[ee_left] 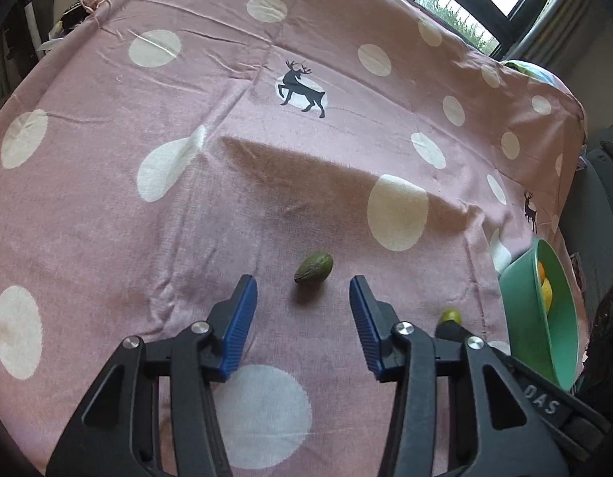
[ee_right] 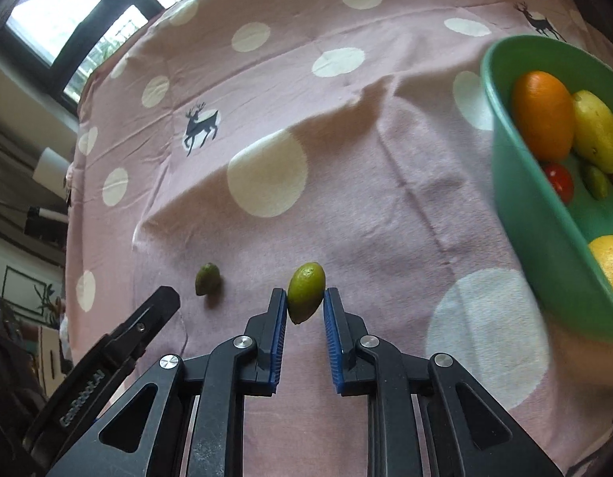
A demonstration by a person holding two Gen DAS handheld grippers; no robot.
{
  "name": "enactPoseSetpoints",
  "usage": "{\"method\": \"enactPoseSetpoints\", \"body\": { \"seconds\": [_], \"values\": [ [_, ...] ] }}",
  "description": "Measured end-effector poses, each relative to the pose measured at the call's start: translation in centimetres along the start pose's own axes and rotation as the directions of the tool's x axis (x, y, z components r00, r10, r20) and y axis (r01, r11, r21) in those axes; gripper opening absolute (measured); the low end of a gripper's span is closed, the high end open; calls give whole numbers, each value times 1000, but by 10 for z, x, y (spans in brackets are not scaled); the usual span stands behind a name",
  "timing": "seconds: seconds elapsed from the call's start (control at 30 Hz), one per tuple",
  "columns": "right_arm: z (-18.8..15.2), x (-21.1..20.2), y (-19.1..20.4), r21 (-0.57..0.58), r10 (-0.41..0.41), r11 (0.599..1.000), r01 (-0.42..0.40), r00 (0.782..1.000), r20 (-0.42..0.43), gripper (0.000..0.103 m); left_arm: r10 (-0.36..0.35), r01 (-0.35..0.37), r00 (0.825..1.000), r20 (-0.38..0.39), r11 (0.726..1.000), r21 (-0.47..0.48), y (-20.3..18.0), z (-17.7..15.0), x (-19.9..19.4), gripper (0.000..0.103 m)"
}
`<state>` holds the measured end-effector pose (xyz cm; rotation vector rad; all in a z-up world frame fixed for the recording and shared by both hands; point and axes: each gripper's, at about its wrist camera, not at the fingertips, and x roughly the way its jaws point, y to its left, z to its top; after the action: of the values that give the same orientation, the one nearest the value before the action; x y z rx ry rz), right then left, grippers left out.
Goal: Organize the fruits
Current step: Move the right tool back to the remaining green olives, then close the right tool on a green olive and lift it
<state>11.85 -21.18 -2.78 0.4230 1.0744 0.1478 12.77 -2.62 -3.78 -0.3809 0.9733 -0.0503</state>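
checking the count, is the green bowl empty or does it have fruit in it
Not empty: the green plastic bowl holds an orange fruit, a yellow one and more.

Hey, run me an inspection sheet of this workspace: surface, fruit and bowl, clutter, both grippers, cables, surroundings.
Surface: pink cloth with white dots and deer prints, creased.
Job's things: avocado lying loose on the cloth; lime between the right gripper's pads; green bowl at the right, holding an orange, a yellow fruit, a red fruit, a small green fruit and a lemon.
Clutter: nothing seen on the cloth.
Grippers: left gripper open, the avocado just ahead of it; right gripper closed on the lime.
Cables: nothing seen.
Surroundings: window beyond the far edge; dim room items, too blurred to name.
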Motion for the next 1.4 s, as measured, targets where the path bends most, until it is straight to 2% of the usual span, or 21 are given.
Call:
{"method": "enactPoseSetpoints", "body": {
  "seconds": [0.17, 0.2, 0.33, 0.4, 0.5, 0.63, 0.83, 1.07, 1.13, 1.17, 1.2, 1.4],
  "values": [
    [7, -15, -18, 47, 20, 999, -21, 999, 35, 20, -21, 20, 1000, -22, 1000, -15, 6, 7, 18, 37],
    [8, -18, -21, 54, 23, 998, -26, 999, 43, 20, -27, 27, 999, -42, 1000, -10, 6, 7, 22, 32],
    [12, -23, -26, 73, 36, 997, -40, 998, 53, 20, -75, 75, 996, -54, 997, -2, 2, 5, 25, 26],
    [12, -25, -25, 71, 35, 997, -40, 997, 62, 20, -53, 54, 997, -62, 998, 20, -3, 5, 27, 16],
    [11, -26, -24, 71, 41, 996, -46, 997, 66, 20, -72, 74, 995, -70, 996, 38, -8, 1, 28, 16],
    [10, -29, -25, 72, 44, 996, -49, 996, 72, 20, -52, 59, 996, -69, 993, 101, -20, -6, 28, 16],
    [12, -28, -29, 71, 43, 996, -49, 996, 73, 20, -62, 69, 995, -75, 993, 94, -17, -5, 30, 16],
    [13, -12, -24, 38, 58, 998, -58, 998, 5, 21, -56, 60, 997, -48, 994, 86, -16, -4, 19, 16],
    [14, -8, -18, 3, 33, 999, -33, 999, 2, 27, -46, 49, 998, -37, 996, 78, -14, -4, 14, 16],
    [14, -6, -16, -14, 16, 1000, -16, 1000, 5, 34, -40, 42, 999, -32, 996, 75, -13, -4, 11, 16],
    [14, -3, -14, -27, 1, 1000, -1, 1000, 9, 37, -36, 38, 999, -27, 997, 74, -12, -5, 9, 16],
    [12, 14, -8, -101, -87, 991, 86, 996, -9, 38, -26, 27, 1000, -9, 998, 57, -8, -6, -1, 16]
  ]
}}
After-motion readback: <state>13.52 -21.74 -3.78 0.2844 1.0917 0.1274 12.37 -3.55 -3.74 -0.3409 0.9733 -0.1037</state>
